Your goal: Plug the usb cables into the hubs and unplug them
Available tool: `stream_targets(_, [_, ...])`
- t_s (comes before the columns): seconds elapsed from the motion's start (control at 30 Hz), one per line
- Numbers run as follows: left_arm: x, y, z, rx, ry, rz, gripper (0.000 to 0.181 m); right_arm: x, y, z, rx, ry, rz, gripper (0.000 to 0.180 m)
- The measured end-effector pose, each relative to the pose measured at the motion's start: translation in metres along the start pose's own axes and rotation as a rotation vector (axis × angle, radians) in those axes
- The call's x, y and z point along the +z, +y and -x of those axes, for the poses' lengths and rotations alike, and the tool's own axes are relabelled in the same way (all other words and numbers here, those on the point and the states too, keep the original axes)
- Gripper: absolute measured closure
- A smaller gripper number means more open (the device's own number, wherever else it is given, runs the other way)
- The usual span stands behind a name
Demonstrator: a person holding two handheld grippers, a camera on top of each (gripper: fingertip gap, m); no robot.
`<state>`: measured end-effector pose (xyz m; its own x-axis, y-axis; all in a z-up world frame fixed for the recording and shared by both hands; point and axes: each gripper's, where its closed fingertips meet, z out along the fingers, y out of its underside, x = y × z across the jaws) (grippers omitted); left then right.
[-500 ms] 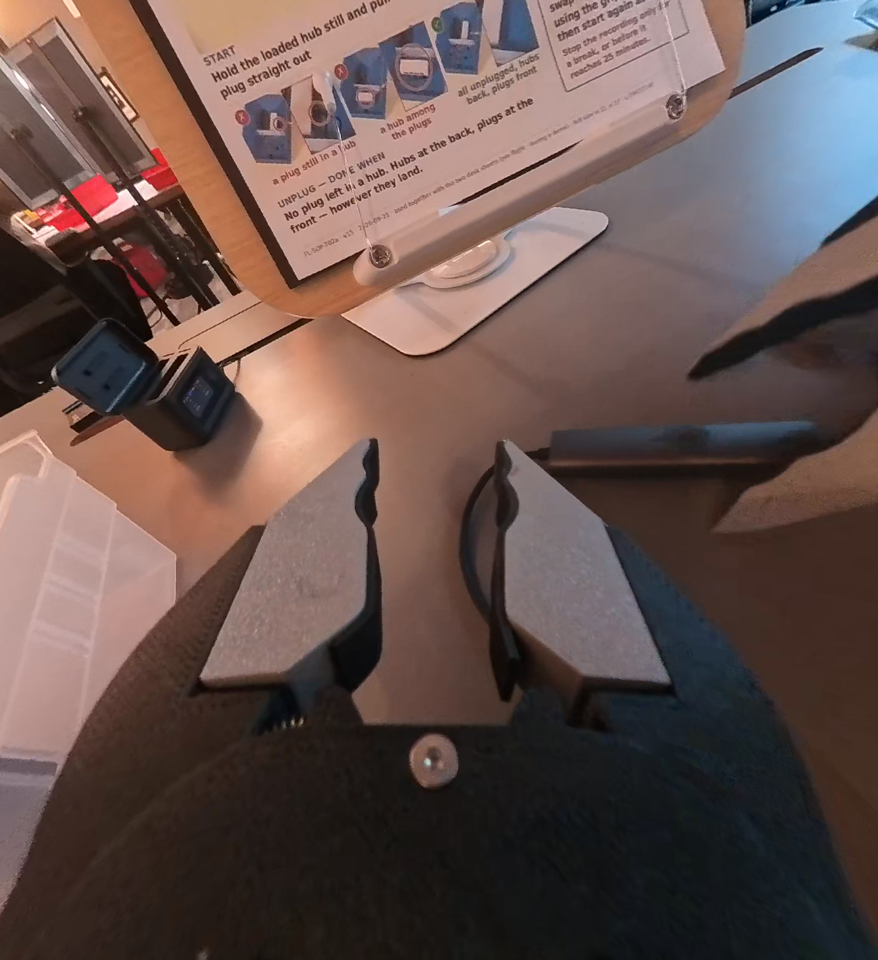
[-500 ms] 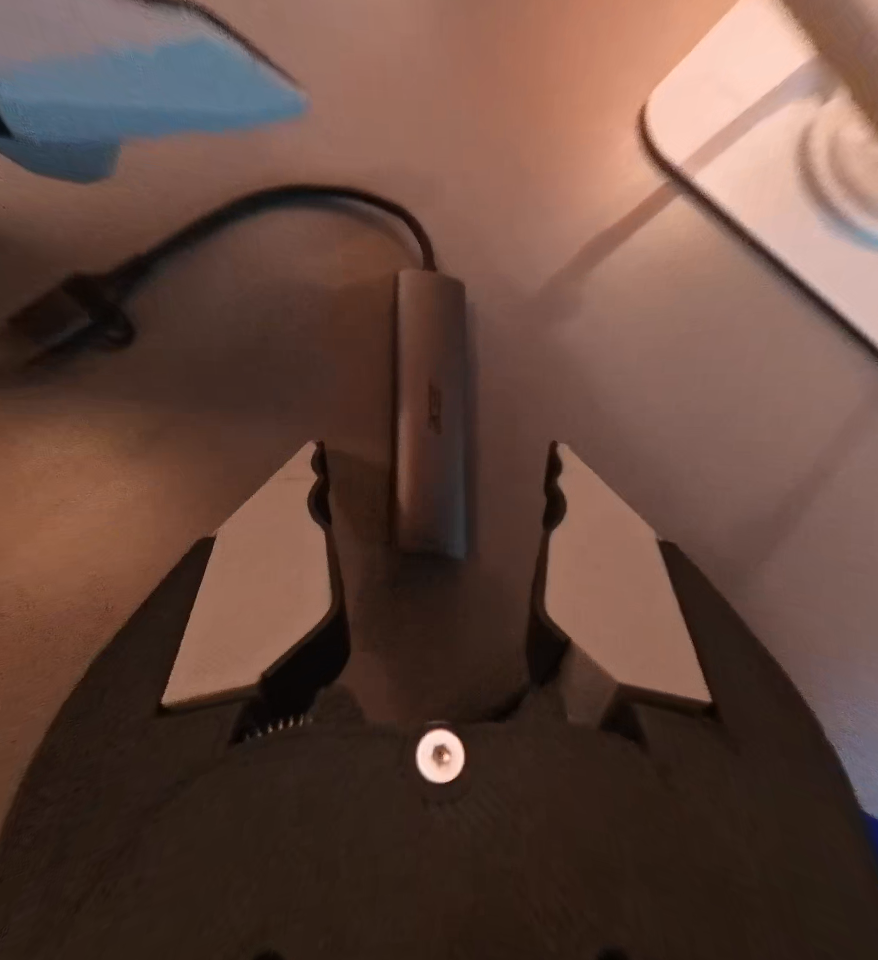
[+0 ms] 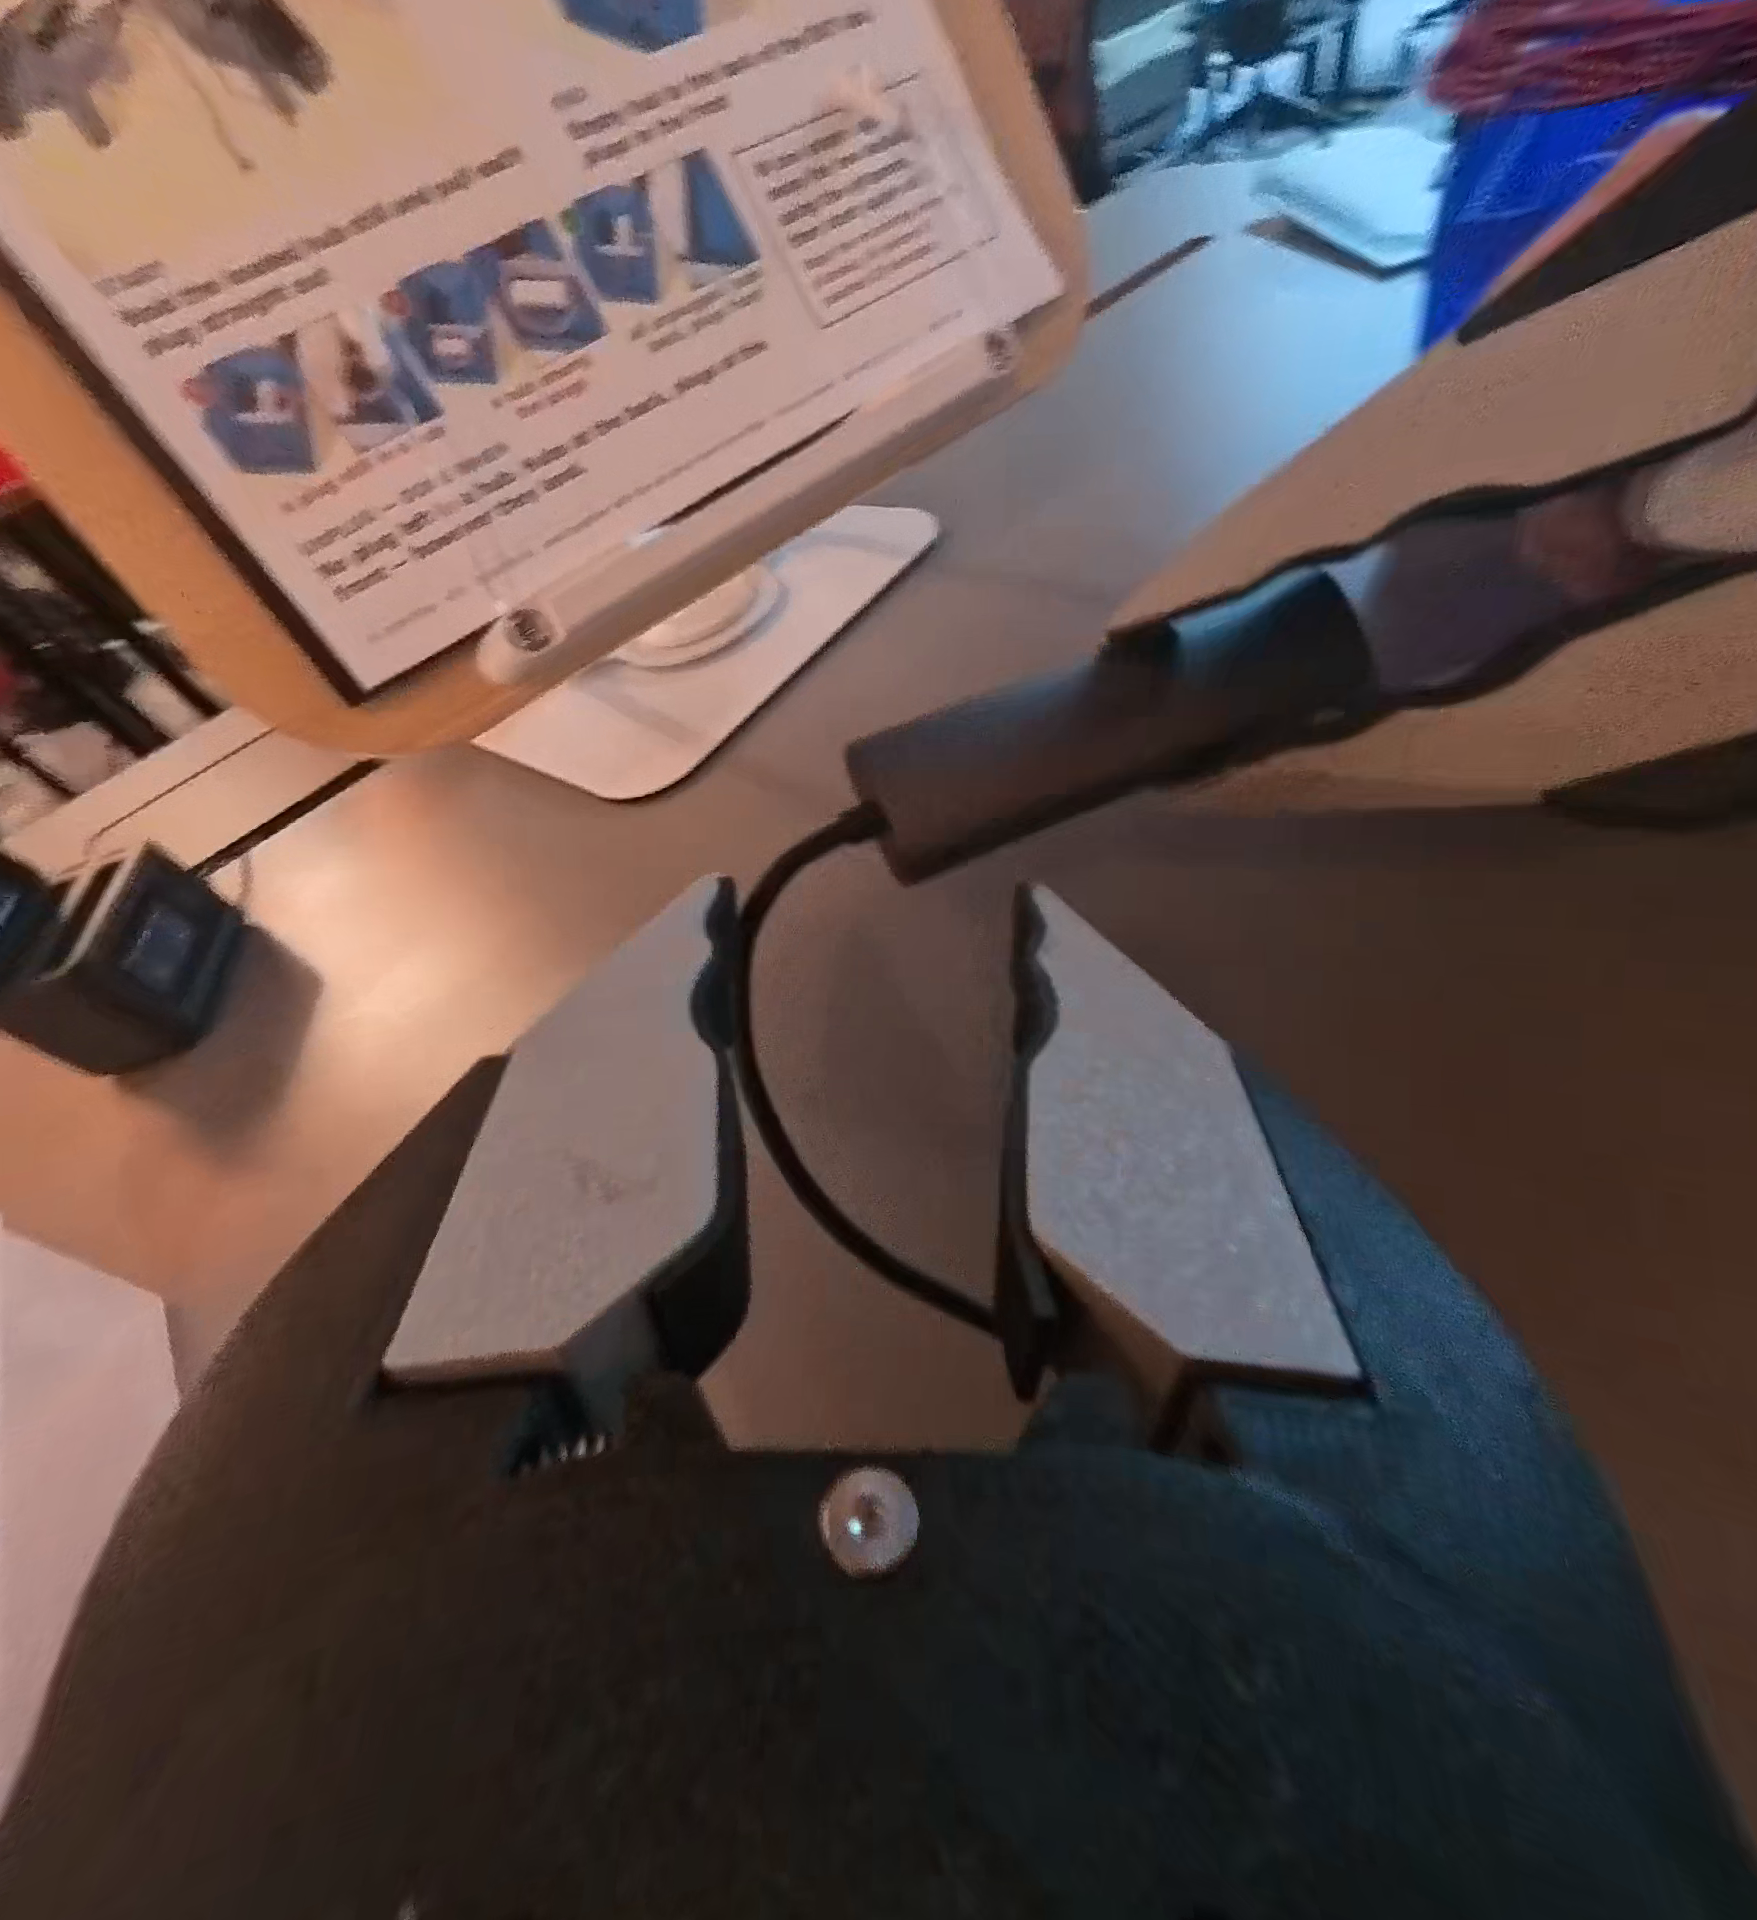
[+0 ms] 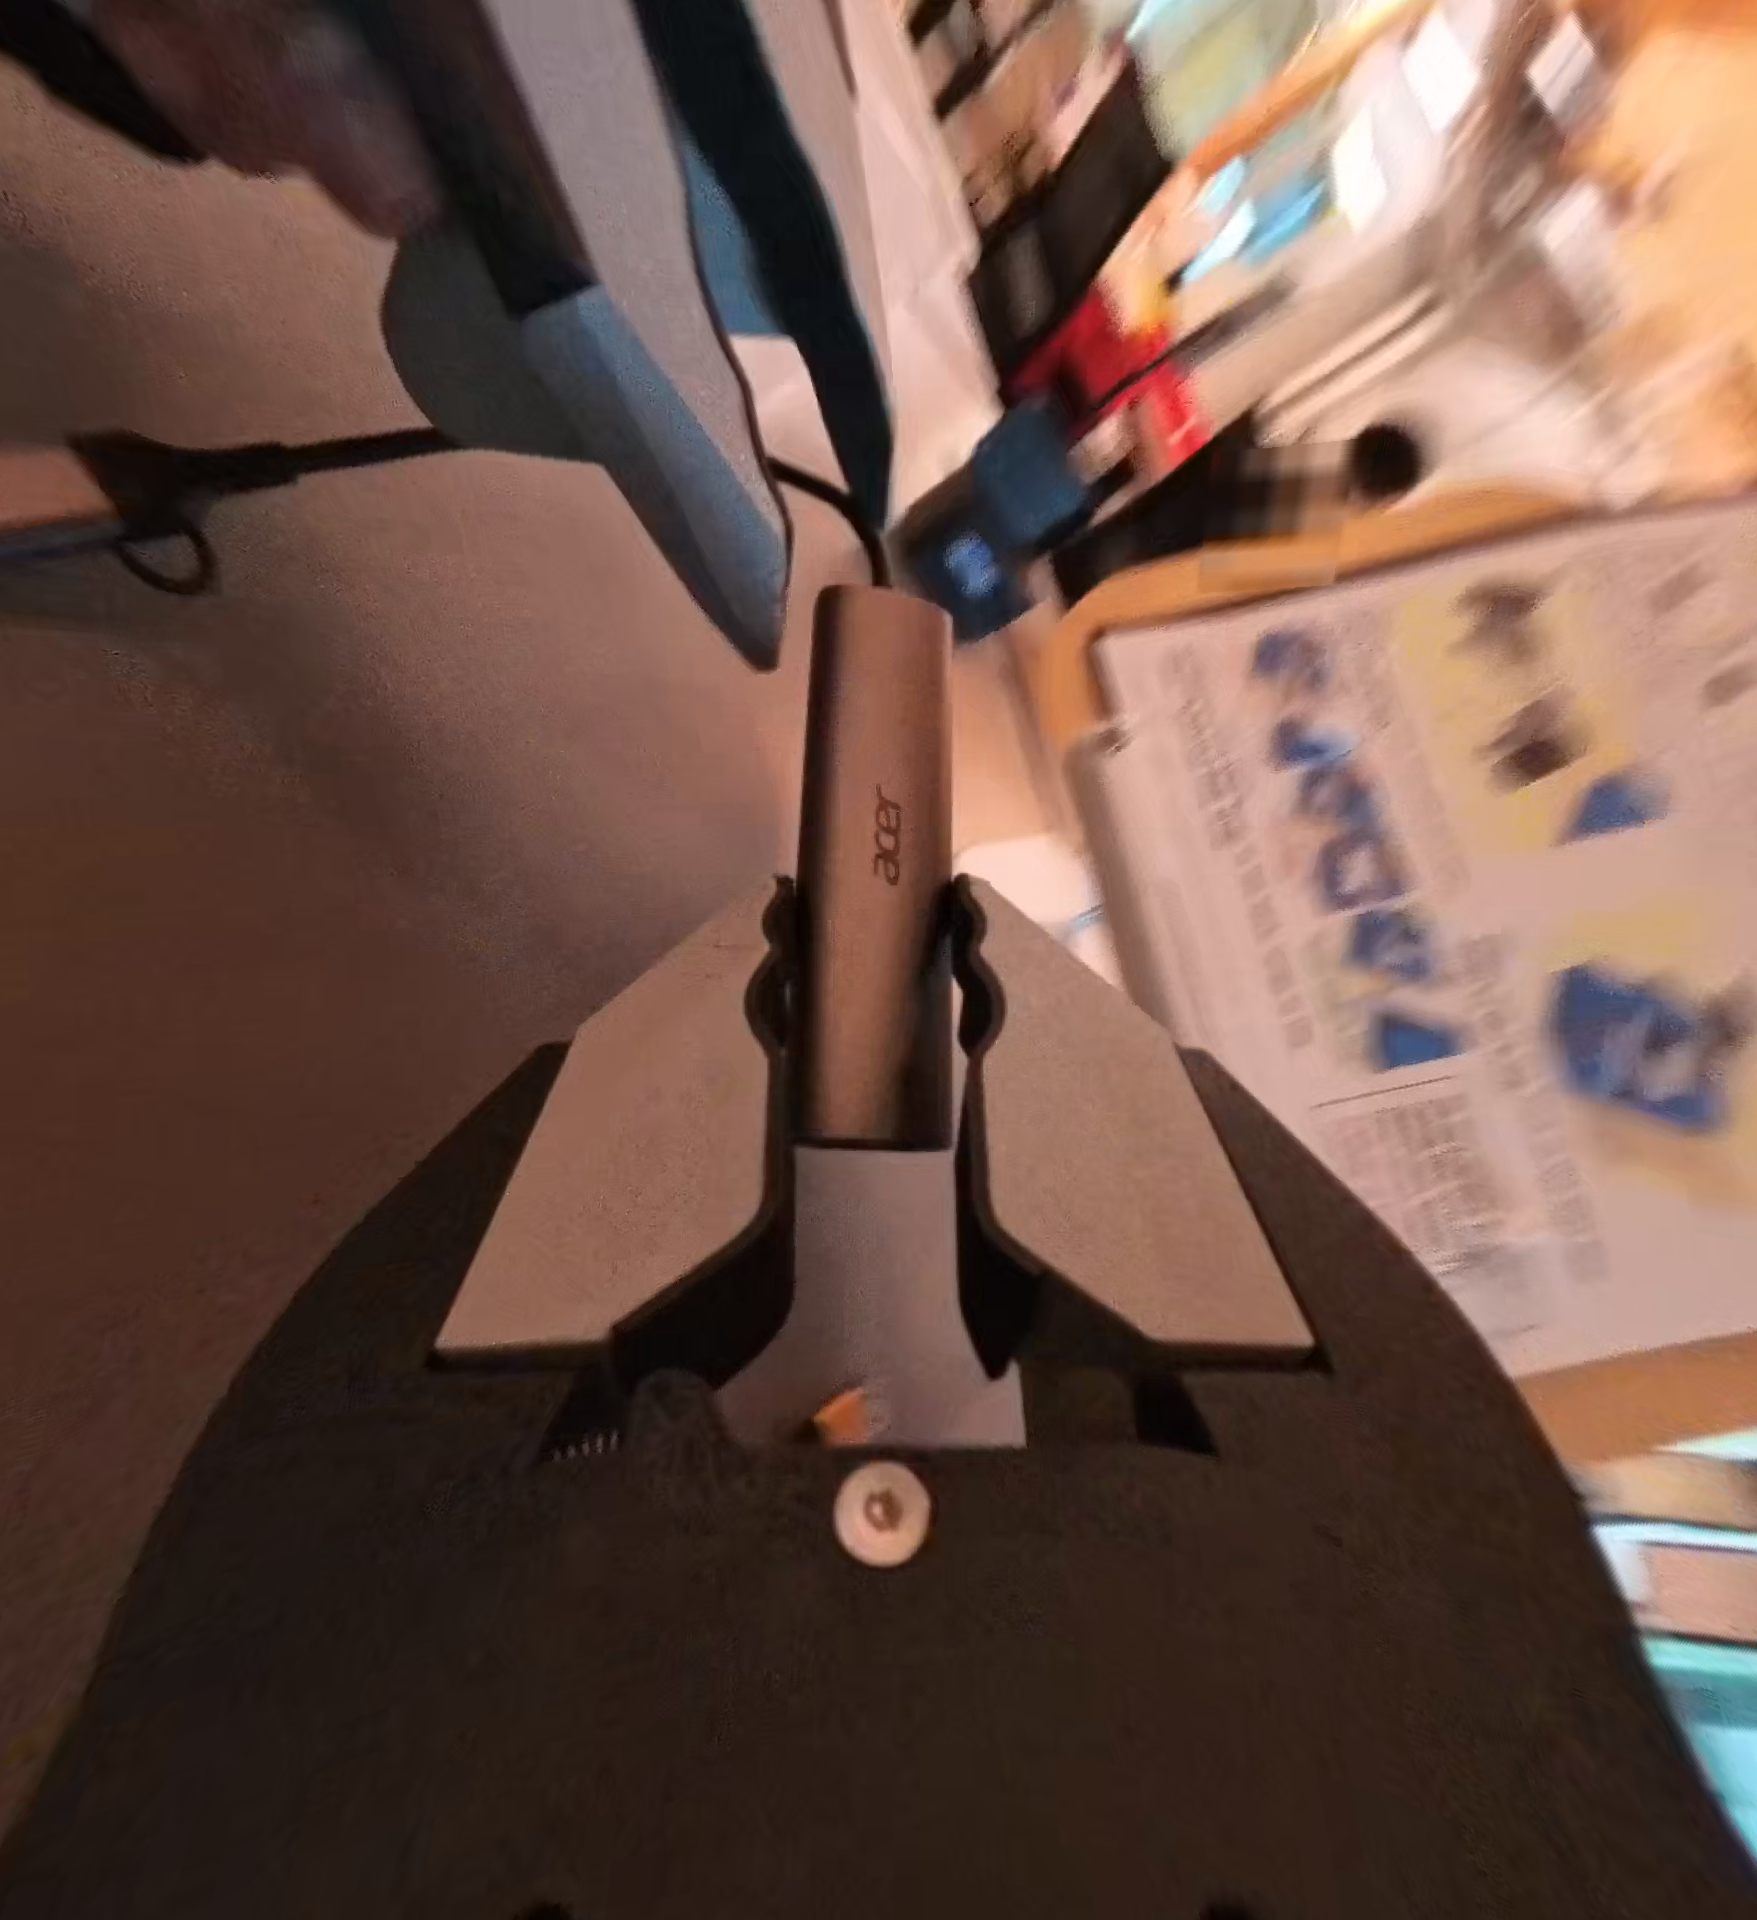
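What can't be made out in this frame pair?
- Slim grey metal USB hub: port faces unseen in either view; the right tool clamps its sides.
- Thin black cable: its far end passes behind the open left tool finger.
- Instruction sheet on wooden stand: motion-blurred in both views.

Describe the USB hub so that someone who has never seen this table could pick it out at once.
Start at the instruction board on its white stand at the back of the brown table. In front of it, the right tongs grip the hub and hold it clear of the table. It is a slim grey metal bar, the only one with a thin black cable curling from its far end, down between the open left tongs.
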<state>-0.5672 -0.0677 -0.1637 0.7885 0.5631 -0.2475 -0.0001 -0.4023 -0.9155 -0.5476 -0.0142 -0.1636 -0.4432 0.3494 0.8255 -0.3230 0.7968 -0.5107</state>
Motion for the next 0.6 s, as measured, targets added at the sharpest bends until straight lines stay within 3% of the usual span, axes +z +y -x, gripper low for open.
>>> stream_targets(0.07, [-0.015, -0.01, -0.007, 0.019, 0.086, 0.003, 0.117, -0.006, -0.004, -0.011, -0.175, 0.151, 0.03, 0.153])
stream_targets(0.17, [-0.043, -0.03, -0.015, -0.012, 0.199, -0.051, 0.113, -0.017, -0.025, -0.014, -0.387, 0.314, -0.033, 0.153])
stream_targets(0.37, [-0.068, -0.033, -0.015, -0.04, 0.307, -0.081, 0.108, -0.034, -0.063, -0.007, -0.503, 0.427, -0.162, 0.153])
stream_targets(0.43, [-0.071, -0.033, -0.024, -0.044, 0.387, -0.097, 0.123, -0.04, -0.072, -0.003, -0.519, 0.445, -0.204, 0.153])
stream_targets(0.5, [-0.075, -0.033, -0.039, -0.029, 0.505, -0.13, 0.153, -0.045, -0.081, 0.001, -0.523, 0.452, -0.253, 0.152])
stream_targets(0.6, [-0.078, -0.04, -0.056, -0.046, 0.629, -0.179, 0.166, -0.044, -0.078, -0.001, -0.494, 0.452, -0.244, 0.153])
